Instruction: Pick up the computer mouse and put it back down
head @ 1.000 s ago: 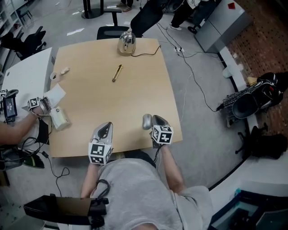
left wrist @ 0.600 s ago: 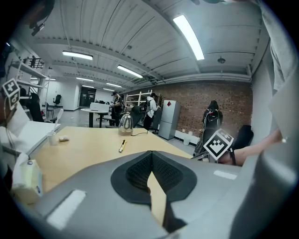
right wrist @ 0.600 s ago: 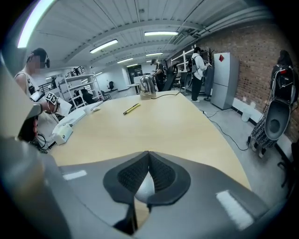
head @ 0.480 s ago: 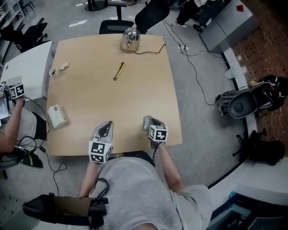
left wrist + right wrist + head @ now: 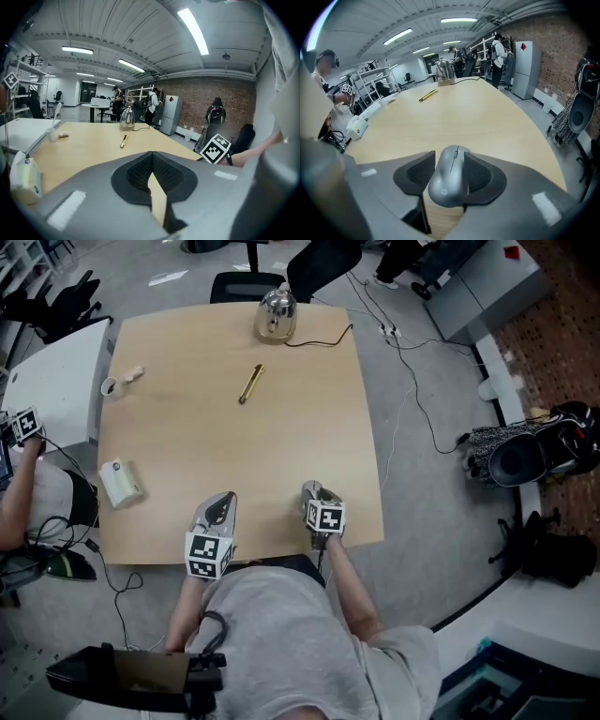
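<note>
Across the head view's centre lies a square light-wood table [image 5: 281, 456], its middle broad and bare. Objects sit at the margins:

- A rounded steel kettle [image 5: 275, 315] stands at the far edge, with a black cord trailing off the right corner.
- The left gripper [image 5: 219, 505] sits at the near edge. Its jaws are pressed together at the tips, with nothing between them.
- The right gripper [image 5: 312, 491] is at the near edge, close to the right corner. Its jaws have just been opening and now stand spread.
- A white box [image 5: 120, 481] lies beside the left edge.
- The grey computer mouse [image 5: 450, 180] rests on the tabletop between the right gripper's pads, with a gap at the left pad.
- A slim gold pen [image 5: 249, 384] lies toward the far side.
</note>
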